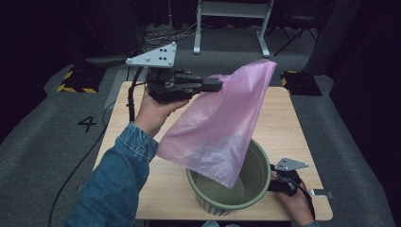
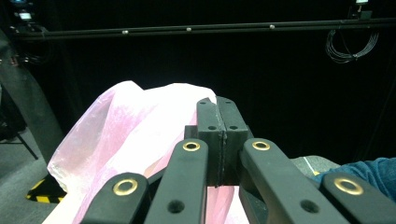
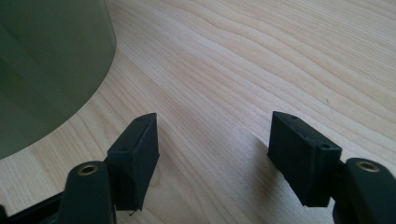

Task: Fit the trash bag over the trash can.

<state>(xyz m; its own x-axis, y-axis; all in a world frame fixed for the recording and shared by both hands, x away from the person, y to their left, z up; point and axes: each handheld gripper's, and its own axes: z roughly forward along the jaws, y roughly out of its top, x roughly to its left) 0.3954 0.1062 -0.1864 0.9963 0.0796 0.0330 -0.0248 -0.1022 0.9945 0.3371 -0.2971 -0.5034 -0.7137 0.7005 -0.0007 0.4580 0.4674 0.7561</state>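
Near edge: the right tool rests low on the bench beside the green bin, jaws apart and empty. The bin stands unlined; only the lower corner of the pink bag dips inside its rim. Farther back, the left tool holds the bag aloft, jaws pinched tight on its upper edge. Judged early: the bag has yet to be opened and fitted over the rim. Nothing obstructs; a frame's legs stand beyond
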